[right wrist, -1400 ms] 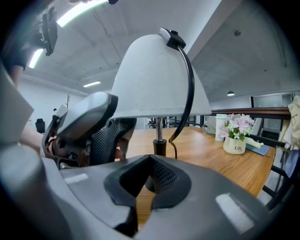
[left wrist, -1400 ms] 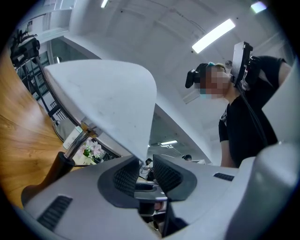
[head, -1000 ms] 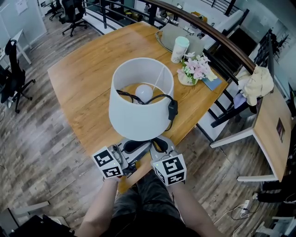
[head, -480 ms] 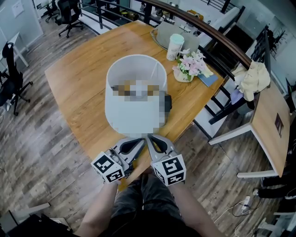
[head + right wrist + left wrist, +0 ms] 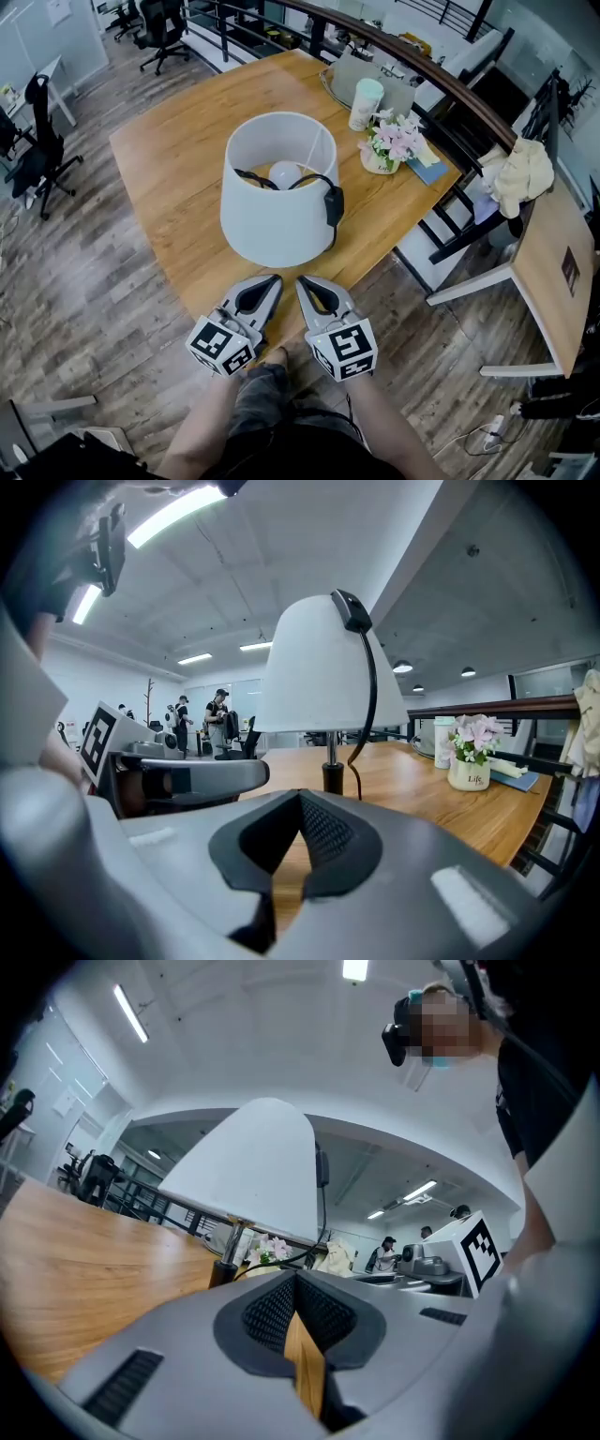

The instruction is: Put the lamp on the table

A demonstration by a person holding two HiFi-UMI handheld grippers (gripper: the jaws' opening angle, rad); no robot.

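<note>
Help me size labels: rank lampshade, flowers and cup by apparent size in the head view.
1. lampshade, by far the largest
2. flowers
3. cup, close to the flowers and farther from the camera, so these two are unsure

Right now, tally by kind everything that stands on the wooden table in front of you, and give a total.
White-shaded table lamp: 1
Pale lidded cup: 1
White pot of pink flowers: 1
Flat blue item: 1
Grey flat item at the far edge, kind unclear: 1
Total: 5
</note>
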